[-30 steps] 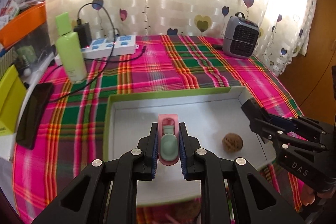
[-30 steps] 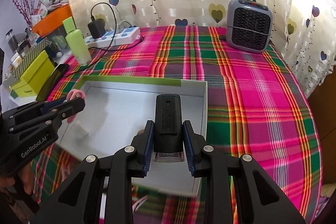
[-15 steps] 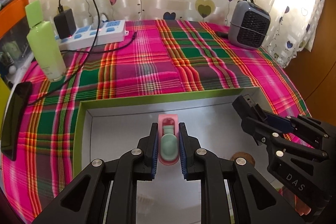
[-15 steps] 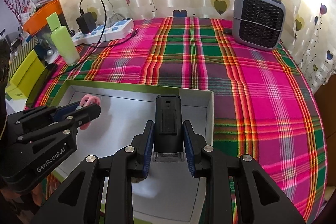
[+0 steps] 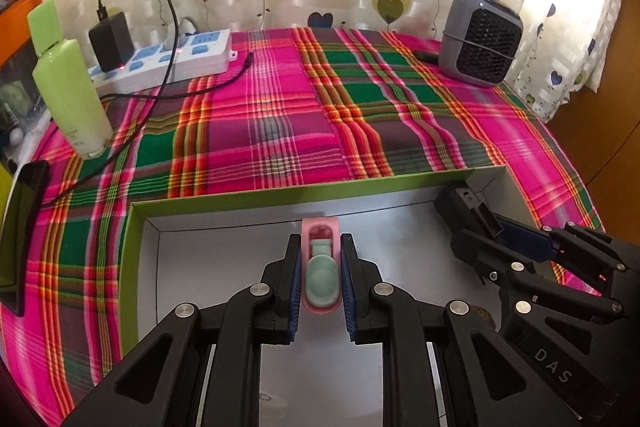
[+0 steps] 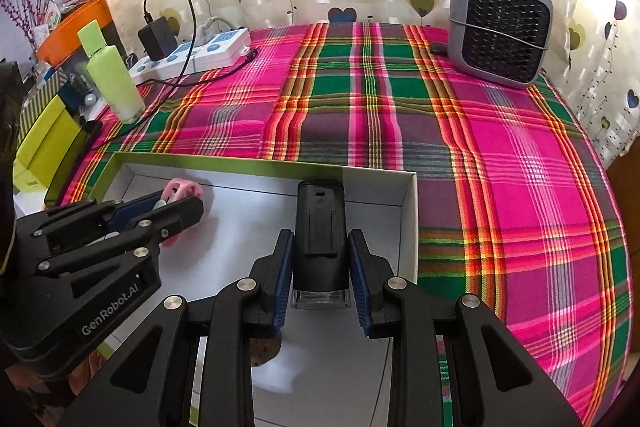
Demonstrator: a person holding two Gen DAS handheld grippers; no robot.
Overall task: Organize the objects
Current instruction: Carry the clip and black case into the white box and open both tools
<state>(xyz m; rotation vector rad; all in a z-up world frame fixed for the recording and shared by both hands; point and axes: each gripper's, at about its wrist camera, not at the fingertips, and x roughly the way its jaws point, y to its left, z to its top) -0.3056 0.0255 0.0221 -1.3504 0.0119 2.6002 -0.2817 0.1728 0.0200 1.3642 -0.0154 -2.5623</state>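
Left wrist view: the left gripper (image 5: 320, 277) is clamped on a small pink plastic clip (image 5: 320, 259) with a rounded mint-green insert, its blue ribbed pads pressing both flanks. The clip is held over the smooth white floor of a shallow box (image 5: 224, 197) with green outer walls, near its far wall. The right gripper (image 6: 320, 269) grips a black, matte, block-shaped device (image 6: 319, 227) with a clear plastic base, held above the box's right far corner. A brown, rough, rounded object (image 6: 265, 349) lies on the box floor, partly hidden under the right gripper. The box rests on a woven pink-and-green plaid cloth (image 6: 500, 167).
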